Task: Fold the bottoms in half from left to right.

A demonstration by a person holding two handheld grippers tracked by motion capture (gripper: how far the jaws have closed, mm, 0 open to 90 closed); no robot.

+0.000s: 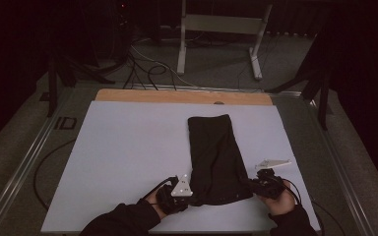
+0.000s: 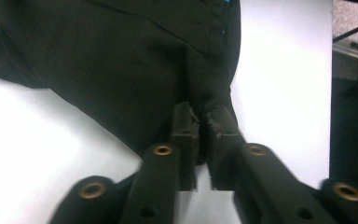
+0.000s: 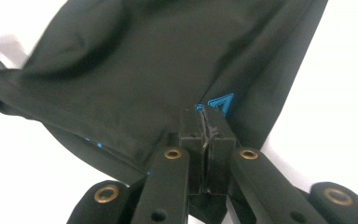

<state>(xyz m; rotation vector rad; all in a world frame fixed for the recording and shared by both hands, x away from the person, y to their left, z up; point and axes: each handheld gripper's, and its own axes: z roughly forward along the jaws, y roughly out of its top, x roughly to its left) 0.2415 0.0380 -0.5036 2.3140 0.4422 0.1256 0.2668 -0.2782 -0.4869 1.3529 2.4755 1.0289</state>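
a white table top (image 1: 128, 147) carries a folded black garment (image 1: 215, 157), lying lengthwise right of centre. the left gripper (image 1: 189, 195) is pinched tight on its near left corner, the right gripper (image 1: 250, 184) clamped on its near right corner.

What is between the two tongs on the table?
In the high view, the near end of the black cloth spans between the left tongs and right tongs, both clamped on it.

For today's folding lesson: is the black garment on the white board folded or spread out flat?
Folded: the black garment lies as one long narrow strip on the white board, layers doubled at its near edge.
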